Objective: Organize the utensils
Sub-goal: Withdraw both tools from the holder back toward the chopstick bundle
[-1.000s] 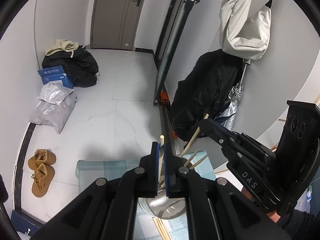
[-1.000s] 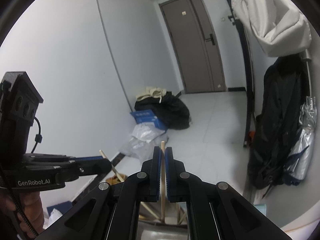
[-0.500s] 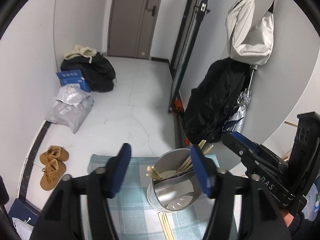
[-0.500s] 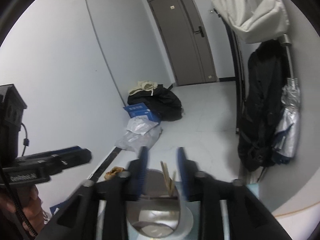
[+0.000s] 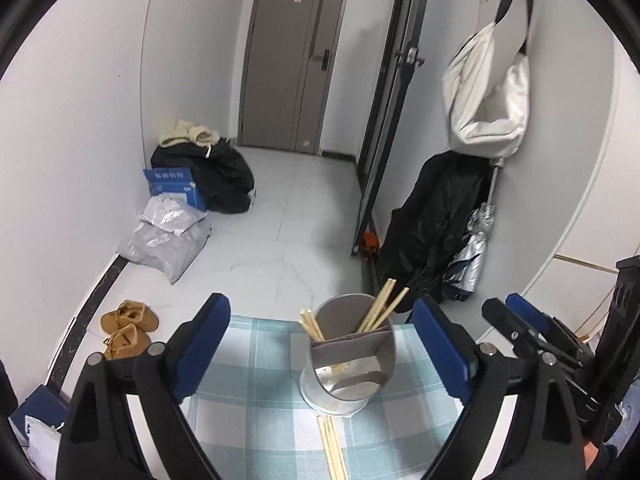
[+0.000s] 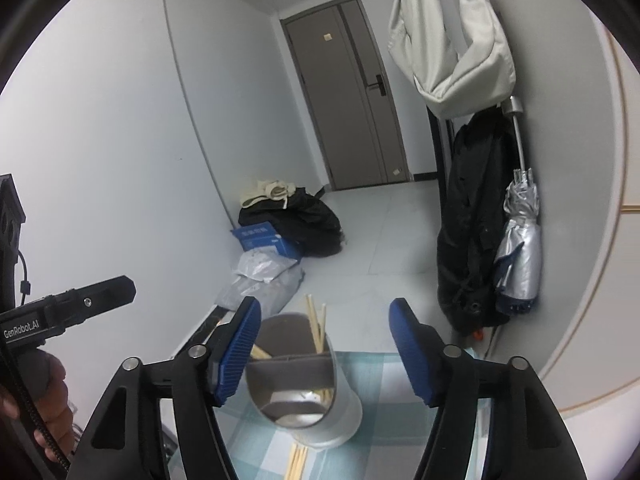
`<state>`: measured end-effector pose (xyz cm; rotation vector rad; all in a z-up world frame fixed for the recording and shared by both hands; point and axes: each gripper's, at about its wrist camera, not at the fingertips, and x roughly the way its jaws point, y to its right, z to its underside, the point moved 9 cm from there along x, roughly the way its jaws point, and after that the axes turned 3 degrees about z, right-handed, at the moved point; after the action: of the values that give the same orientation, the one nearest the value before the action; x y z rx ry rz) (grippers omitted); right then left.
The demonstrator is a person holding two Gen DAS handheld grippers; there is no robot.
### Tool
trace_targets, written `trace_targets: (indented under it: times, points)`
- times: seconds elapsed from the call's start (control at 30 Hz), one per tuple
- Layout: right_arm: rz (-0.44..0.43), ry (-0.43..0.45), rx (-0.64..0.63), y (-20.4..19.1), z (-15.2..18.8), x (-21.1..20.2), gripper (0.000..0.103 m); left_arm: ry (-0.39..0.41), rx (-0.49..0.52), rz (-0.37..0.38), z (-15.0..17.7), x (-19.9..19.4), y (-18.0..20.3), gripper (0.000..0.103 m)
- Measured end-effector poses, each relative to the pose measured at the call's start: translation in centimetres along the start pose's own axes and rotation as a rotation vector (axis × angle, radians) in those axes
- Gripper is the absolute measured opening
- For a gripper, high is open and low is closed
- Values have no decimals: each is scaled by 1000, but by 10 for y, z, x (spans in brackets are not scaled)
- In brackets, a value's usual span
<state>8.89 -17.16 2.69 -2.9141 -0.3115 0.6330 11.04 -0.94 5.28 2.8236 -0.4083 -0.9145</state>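
Observation:
A steel utensil holder (image 5: pixel 349 364) (image 6: pixel 304 384) stands on the blue checked tablecloth (image 5: pixel 256 384), with several wooden chopsticks (image 5: pixel 380 312) (image 6: pixel 316 328) leaning in its compartments. More chopsticks (image 5: pixel 332 448) (image 6: pixel 298 462) lie flat on the cloth in front of it. My left gripper (image 5: pixel 320 344) hangs above and in front of the holder, its jaws opening wide with nothing pressed between the blue pads. My right gripper (image 6: pixel 324 344) also stands over the holder, jaws opening, pads touching nothing. The right gripper's tip shows in the left view (image 5: pixel 516 320).
The table's far edge drops to a white tiled floor with brown shoes (image 5: pixel 128 326), bags (image 5: pixel 168 228) and a blue box (image 5: pixel 172 184). A black coat (image 5: pixel 436 220) and folded umbrella (image 6: pixel 520 248) hang at the right wall. A hand (image 6: pixel 44 404) holds the left gripper.
Both grippers were shut on single chopsticks; they have let go and spread wide, the chopsticks now standing in the holder. Both have drawn back, so the holder and cloth show in full.

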Motion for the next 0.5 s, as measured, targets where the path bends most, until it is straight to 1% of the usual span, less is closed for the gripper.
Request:
trace_targets:
  times: [0.03, 0.27, 0.37, 0.5]
  points:
    - [5, 5, -1, -1, 2, -6, 78, 14, -1, -6, 2, -4, 1, 93]
    - [-13, 8, 0, -10, 25, -30, 79, 48, -43, -25, 22, -26, -2, 100]
    - [-16, 6, -8, -14, 37, -38, 81, 65, -23, -40, 30, -35, 1, 101]
    - [-19, 0, -13, -18, 55, -48, 82, 81, -14, -34, 42, -39, 3, 101]
